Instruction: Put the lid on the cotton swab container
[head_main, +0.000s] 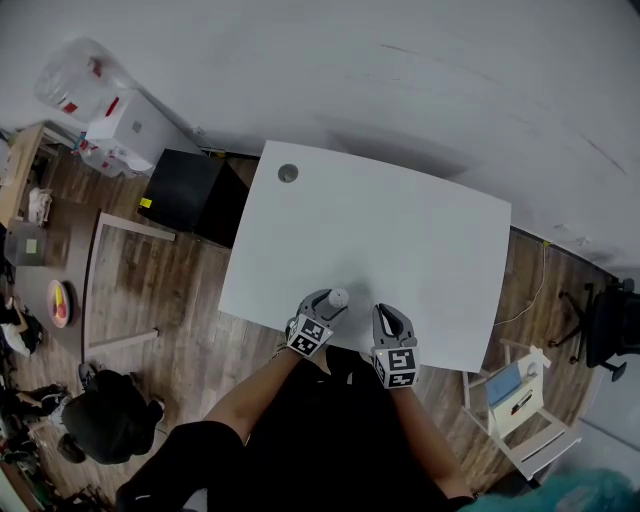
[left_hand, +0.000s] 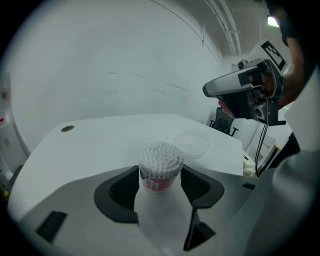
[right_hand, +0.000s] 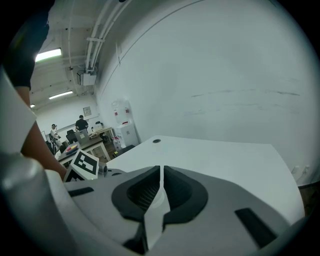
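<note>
White table (head_main: 400, 230) under a plain wall, with a small grey disc (head_main: 288, 173) at its far left corner. The container (left_hand: 160, 167) stands upright at the near edge, uncapped and packed with swabs. It sits between the jaws of the left claw (left_hand: 160, 176), which stand wide apart and do not seem to press on it. The clear lid (left_hand: 191, 144) lies flat on the table, just beyond the container and to its right. The right claw (right_hand: 161, 170) hangs above that spot with its jaws together and nothing in them.

With nothing clamping it, the tall container could likely tip if either left jaw brushes it, and the swabs would spill. The lid is thin, flat and see-through, so the right claw, once opened, may skid it across the smooth top instead of catching its rim. Set down crooked, it could also ride up on the swab heads.
</note>
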